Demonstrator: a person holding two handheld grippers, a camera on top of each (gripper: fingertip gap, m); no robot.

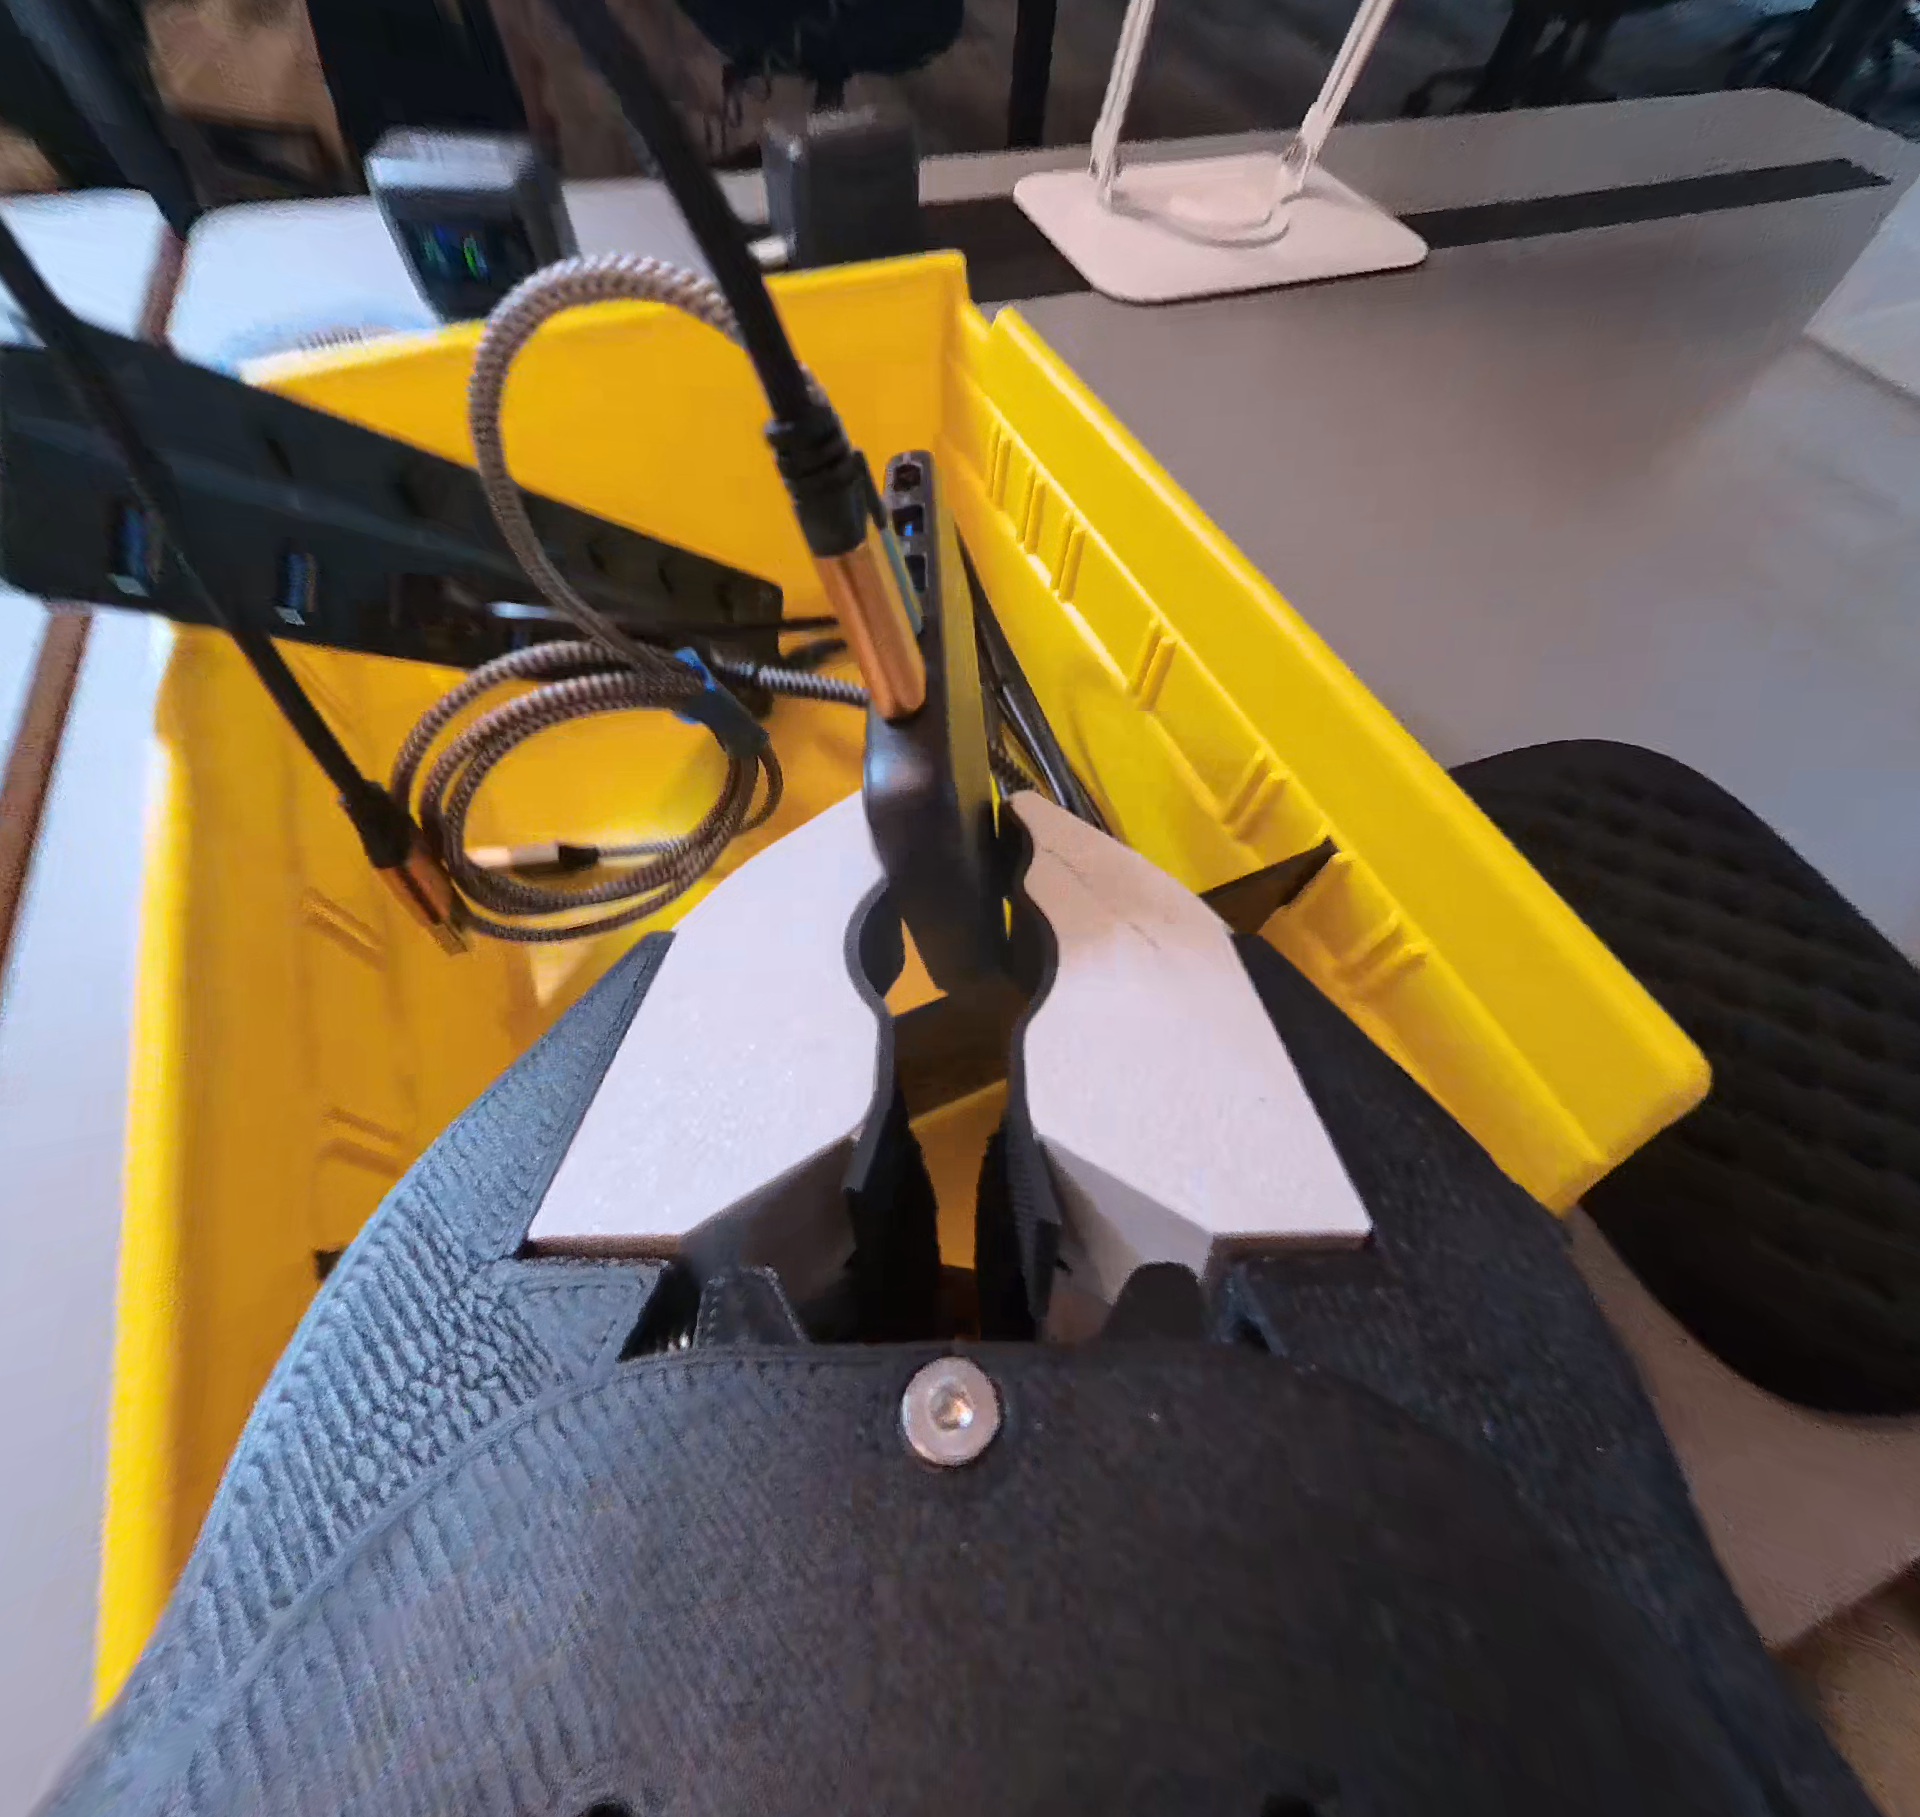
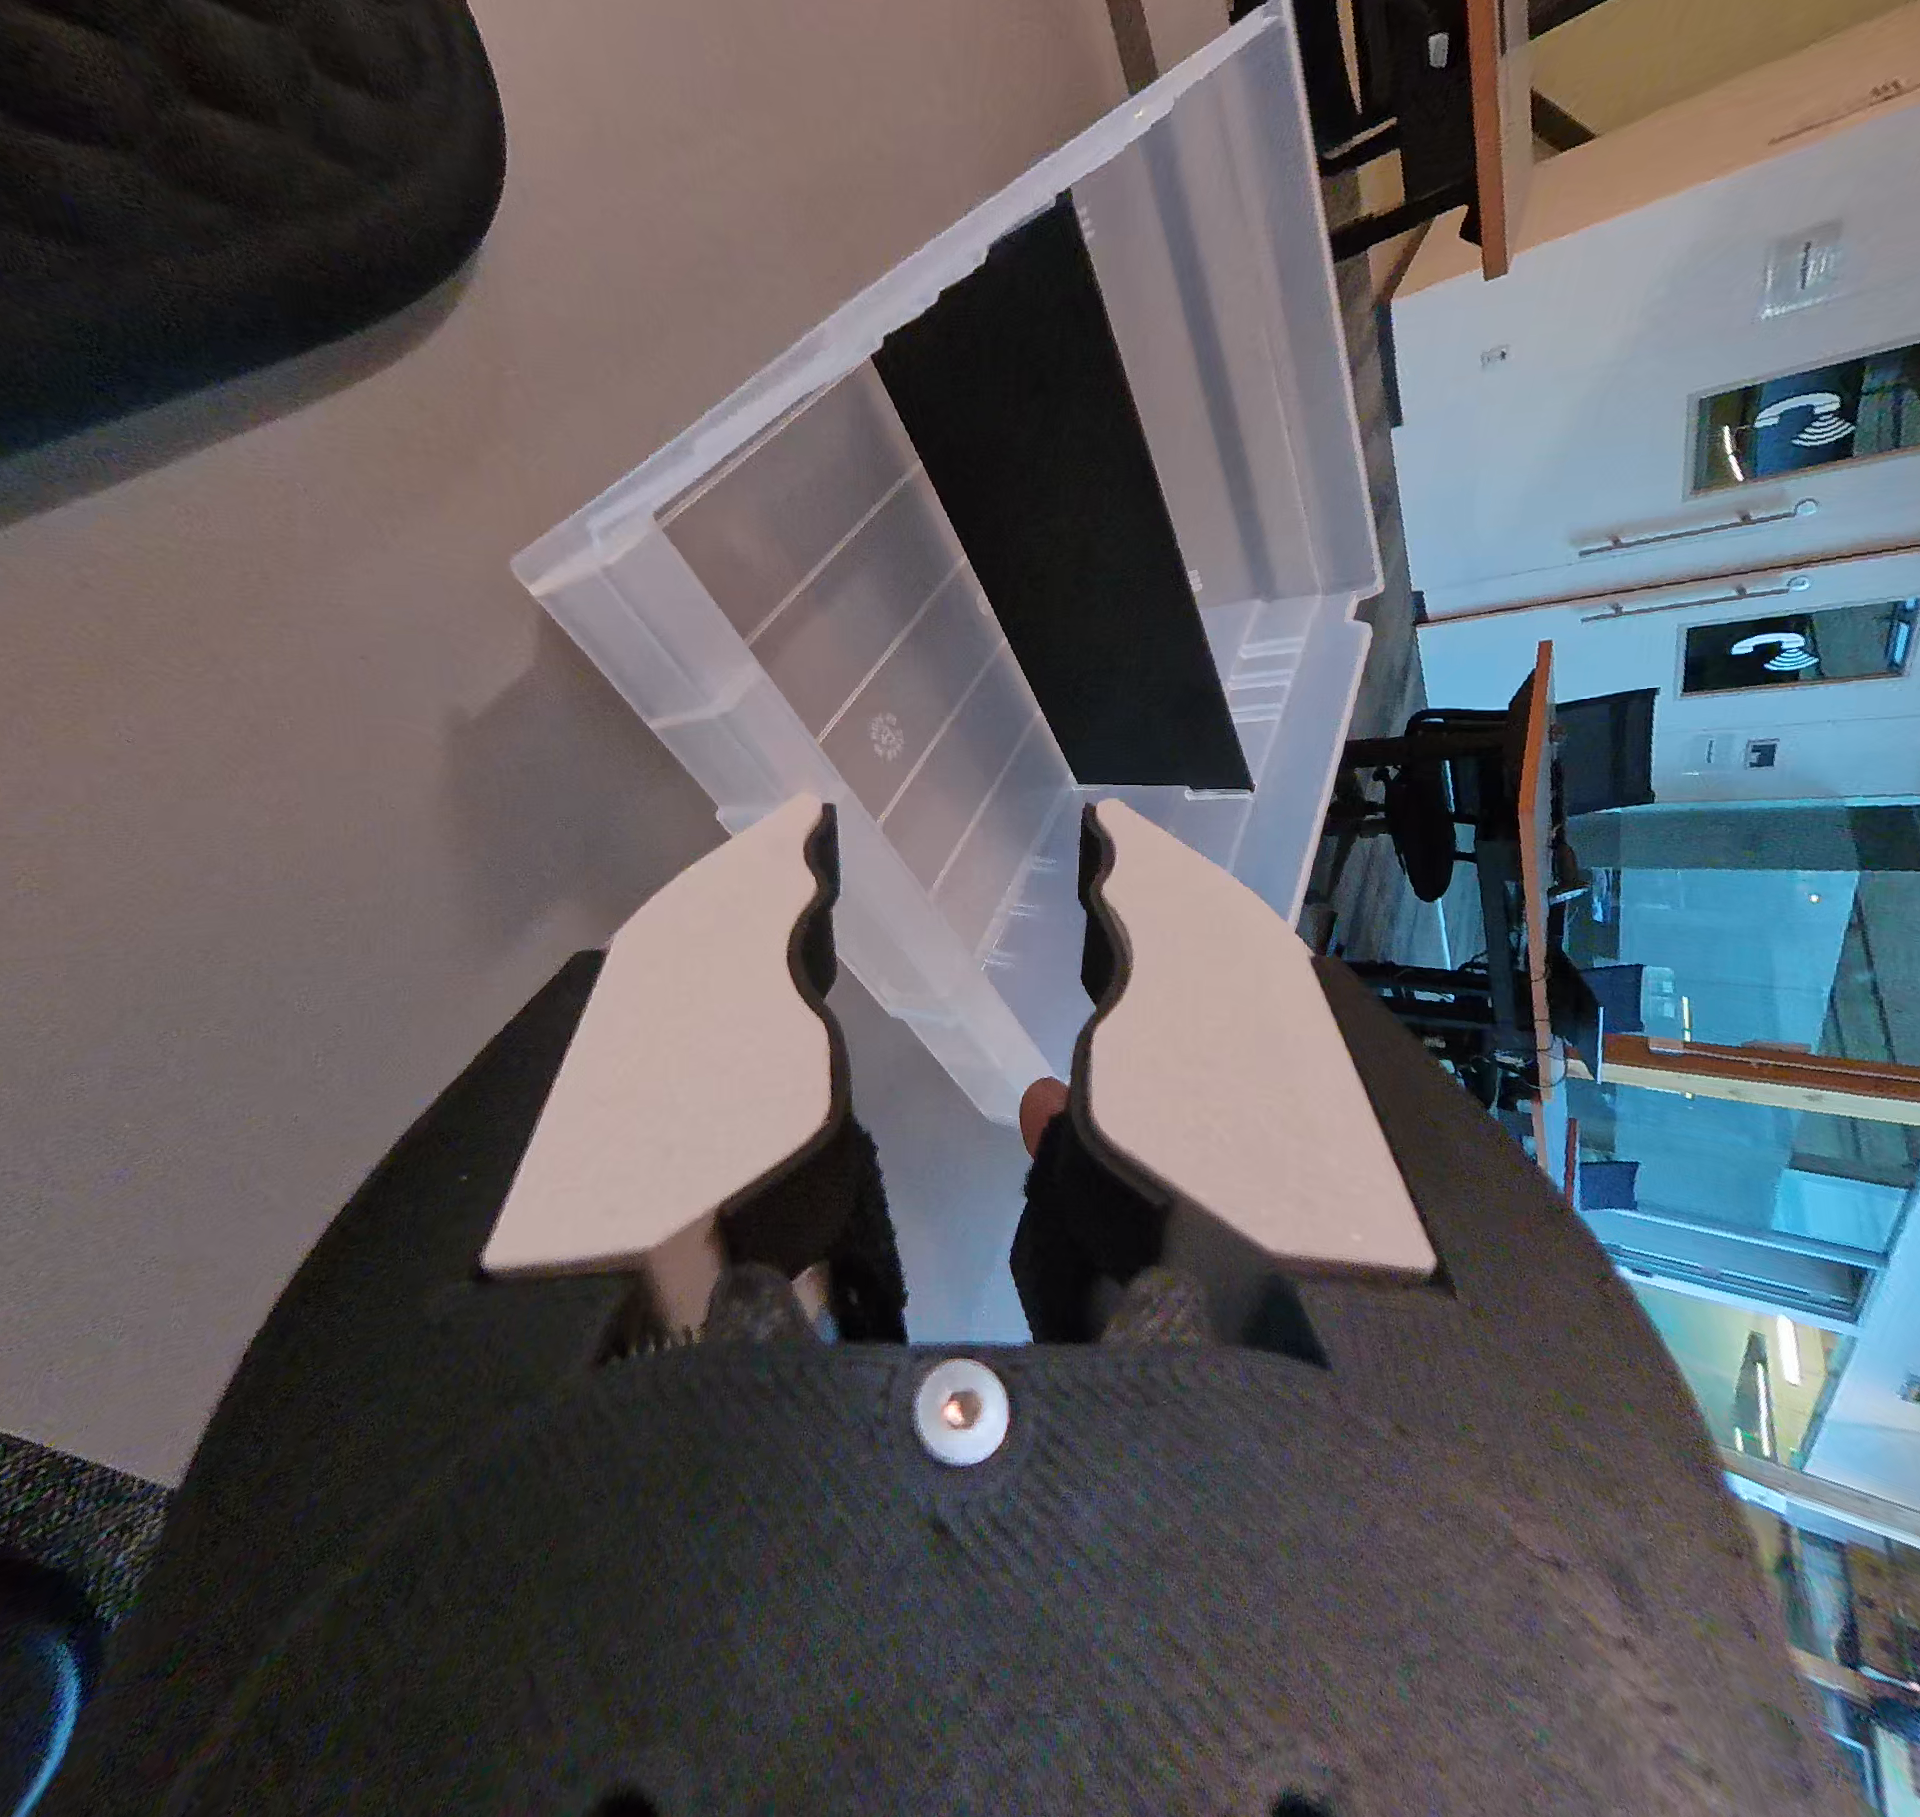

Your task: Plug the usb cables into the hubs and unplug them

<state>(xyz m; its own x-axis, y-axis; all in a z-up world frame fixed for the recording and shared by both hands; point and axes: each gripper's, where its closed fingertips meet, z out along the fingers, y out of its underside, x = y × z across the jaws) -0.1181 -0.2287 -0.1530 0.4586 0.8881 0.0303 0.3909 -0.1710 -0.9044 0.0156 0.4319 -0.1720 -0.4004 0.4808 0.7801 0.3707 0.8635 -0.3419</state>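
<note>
Over the grey desk [image 1: 1455, 520], left gripper [image 1: 951, 894] clamps a black USB hub [image 1: 935, 728] above the yellow bin [image 1: 1195, 645], gold plug [image 1: 868, 614] inserted; right gripper [image 2: 956, 894] gapes before a clear box [image 2: 935, 562].

Hub [image 1: 935, 728] upright in bin [image 1: 1299, 780] against its right wall, coiled cable [image 1: 582, 780] to its left.

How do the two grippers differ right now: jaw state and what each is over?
The left gripper is shut on a black USB hub with a gold-ended cable plugged into it; the right gripper is open and holds nothing. The left gripper is over the yellow bin of cables; the right gripper points at a clear plastic box on the grey table. Both have grey fingers with black pads.
</note>
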